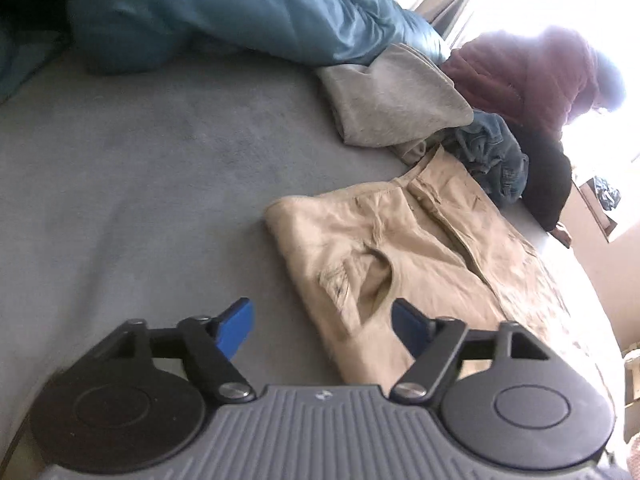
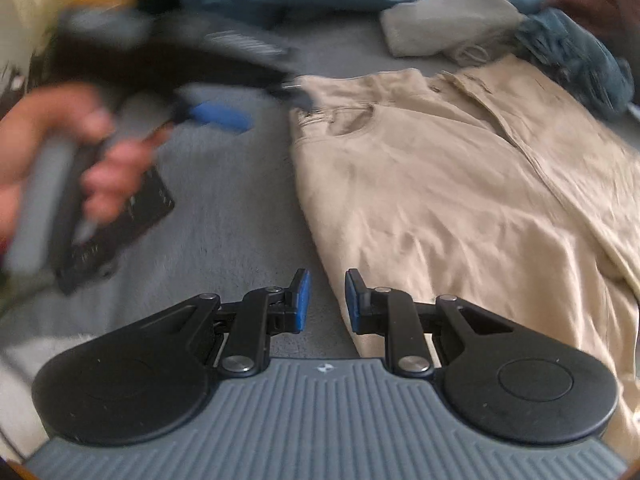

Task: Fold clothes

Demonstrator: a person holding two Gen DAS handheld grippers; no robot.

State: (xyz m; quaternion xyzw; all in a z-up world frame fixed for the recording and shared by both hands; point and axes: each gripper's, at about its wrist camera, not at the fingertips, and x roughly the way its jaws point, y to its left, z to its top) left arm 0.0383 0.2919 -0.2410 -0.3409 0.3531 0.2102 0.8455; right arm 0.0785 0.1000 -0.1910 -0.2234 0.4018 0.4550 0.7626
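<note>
A: Right wrist view is giving us trouble — the left gripper [image 2: 256, 108] is a smear of black and blue, and the hand [image 2: 80, 148] around its handle is blurred too. The beige trousers [image 2: 460, 200] run off the right edge, legs cut from sight.

B: Left wrist view is sharper, though glare washes out the far right corner behind the maroon jacket [image 1: 532, 76]. How do the tools stand?

A: Left gripper [image 1: 320, 320] has its blue pads spread wide, nothing between them. Right gripper [image 2: 326, 300] shows a narrow gap, also holding nothing.

B: And the trousers [image 1: 400, 248]?

A: Flat on the grey bed cover [image 1: 140, 180], waistband away from both cameras. The left gripper hovers at their near left edge, its right finger over the cloth. The right gripper's gap sits right at the trouser edge — contact I can't judge.

B: Textures?

A: Creased woven cotton, a curved pocket opening; fuzzy cover; a folded grey sweatshirt [image 1: 396, 96], crumpled denim [image 1: 488, 152] beside it, a glossy teal duvet [image 1: 240, 12] behind.
</note>
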